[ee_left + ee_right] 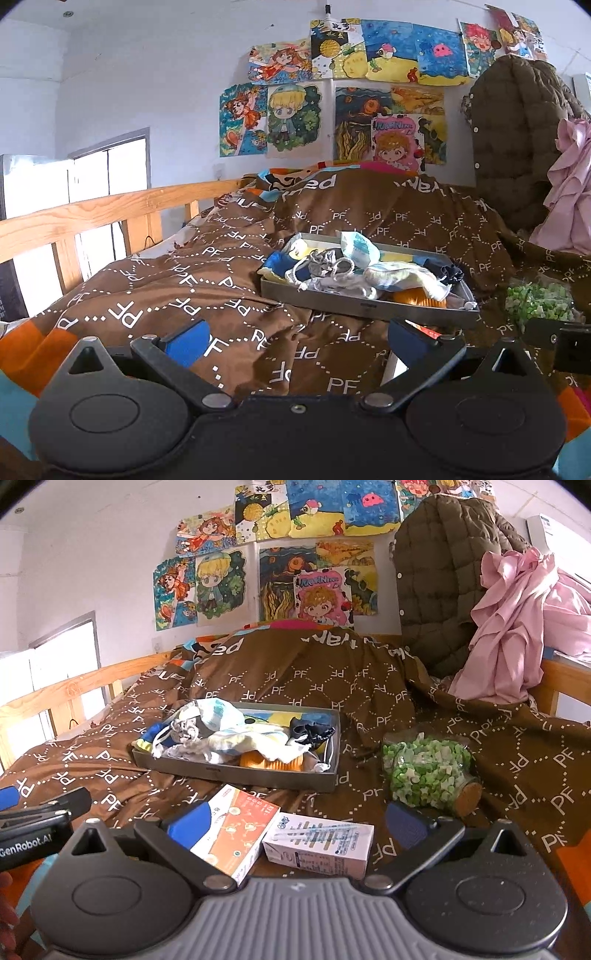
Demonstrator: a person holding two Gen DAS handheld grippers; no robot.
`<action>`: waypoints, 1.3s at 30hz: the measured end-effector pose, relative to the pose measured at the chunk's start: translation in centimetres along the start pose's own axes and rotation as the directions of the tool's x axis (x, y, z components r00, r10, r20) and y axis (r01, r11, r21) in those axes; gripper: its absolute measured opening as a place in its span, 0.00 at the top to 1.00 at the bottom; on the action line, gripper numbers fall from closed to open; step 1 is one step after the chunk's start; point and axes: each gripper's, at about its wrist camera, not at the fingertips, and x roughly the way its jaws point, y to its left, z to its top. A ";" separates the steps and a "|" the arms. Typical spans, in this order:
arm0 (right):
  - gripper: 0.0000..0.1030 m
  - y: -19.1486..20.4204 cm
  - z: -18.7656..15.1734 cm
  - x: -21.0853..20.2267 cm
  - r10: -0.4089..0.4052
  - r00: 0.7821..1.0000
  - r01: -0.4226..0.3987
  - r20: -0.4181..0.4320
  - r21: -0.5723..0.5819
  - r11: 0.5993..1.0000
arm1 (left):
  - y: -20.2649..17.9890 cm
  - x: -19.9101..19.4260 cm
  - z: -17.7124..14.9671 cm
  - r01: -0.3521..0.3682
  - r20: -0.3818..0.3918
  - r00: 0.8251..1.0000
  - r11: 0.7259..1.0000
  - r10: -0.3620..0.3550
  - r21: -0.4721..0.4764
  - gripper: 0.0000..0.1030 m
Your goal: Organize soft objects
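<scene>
A bed under a brown quilt [295, 679] carries everything, drawings taped on the wall behind. Only the right wrist view shows the orange box [236, 830] and the white carton [319, 843] at the near edge, with the jar of green pieces [424, 768] lying fully visible. The grey tray [365, 306], mid-bed, holds a heap of soft items [347, 269]. Left gripper [295, 339] and right gripper [295, 821] both gape wide, empty.
</scene>
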 end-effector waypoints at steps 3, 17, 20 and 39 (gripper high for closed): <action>0.00 -0.1 0.0 0.1 -0.005 1.000 0.005 -0.004 0.005 1.000 | 0.0 0.0 0.0 0.003 0.001 1.000 1.000 -0.003 0.004 0.01; 0.00 -0.3 0.0 0.3 -0.008 1.000 0.008 -0.009 0.011 1.000 | 0.0 0.2 -0.1 -0.001 -0.003 1.000 1.000 0.001 0.005 0.01; 0.00 -0.3 0.0 0.3 -0.008 1.000 0.008 -0.010 0.012 1.000 | 0.0 0.2 -0.1 -0.001 -0.002 1.000 1.000 0.001 0.006 0.01; 0.00 -0.4 -0.1 0.4 -0.010 1.000 0.010 -0.012 0.014 1.000 | 0.0 0.1 -0.1 -0.005 -0.003 1.000 1.000 0.005 0.001 0.01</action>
